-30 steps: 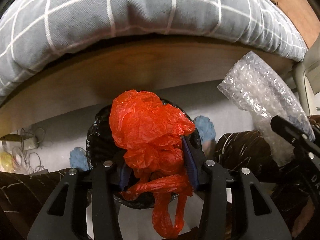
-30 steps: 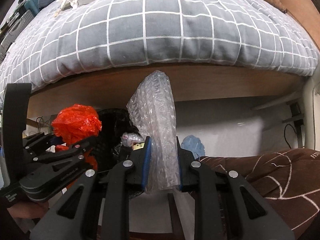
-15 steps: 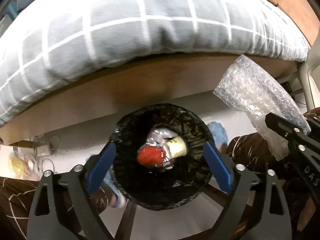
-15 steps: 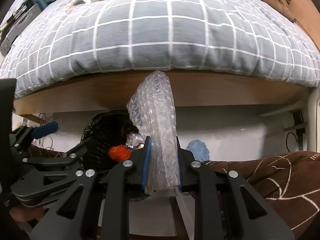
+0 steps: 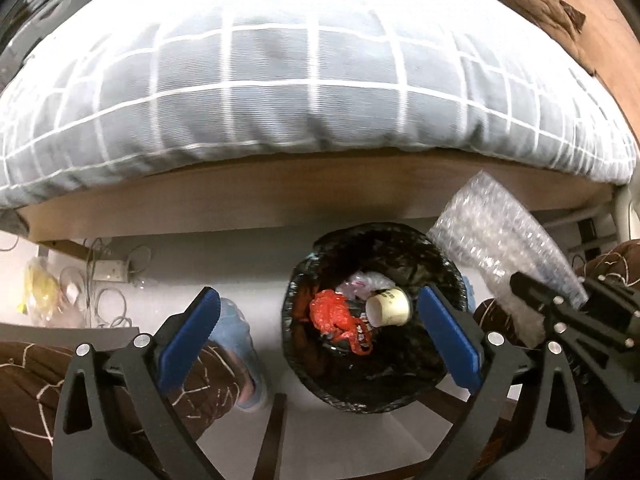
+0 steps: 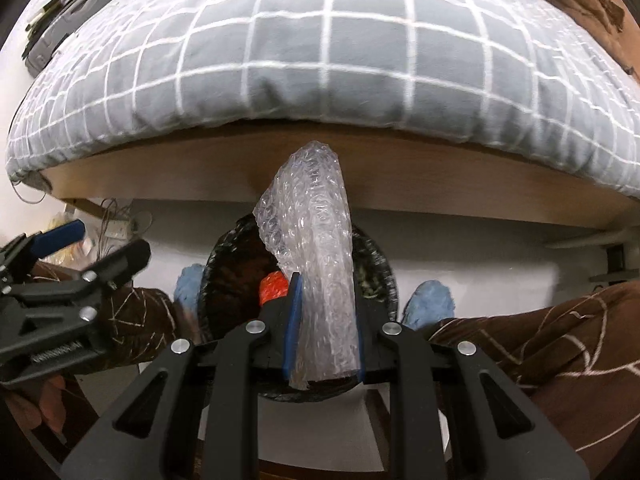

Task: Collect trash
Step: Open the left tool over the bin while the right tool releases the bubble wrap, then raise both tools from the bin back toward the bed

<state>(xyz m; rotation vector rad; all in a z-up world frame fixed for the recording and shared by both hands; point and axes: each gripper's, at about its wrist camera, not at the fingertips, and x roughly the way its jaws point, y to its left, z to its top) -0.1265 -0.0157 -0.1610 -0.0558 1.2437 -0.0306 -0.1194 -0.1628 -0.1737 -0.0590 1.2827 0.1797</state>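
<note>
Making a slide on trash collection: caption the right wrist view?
Right gripper holds bubble wrap above the black-lined trash bin beside the bed.

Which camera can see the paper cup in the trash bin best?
The left wrist view. It looks down into the black trash bin, so the paper cup lies plain beside the red bag. In the right wrist view, the bubble wrap blocks the bin and the cup is hidden.

I see a red bag (image 5: 338, 314) in the black-lined bin (image 5: 408, 376) between my left jaws, beyond them a grey white-checked quilt (image 5: 280, 80).
</note>
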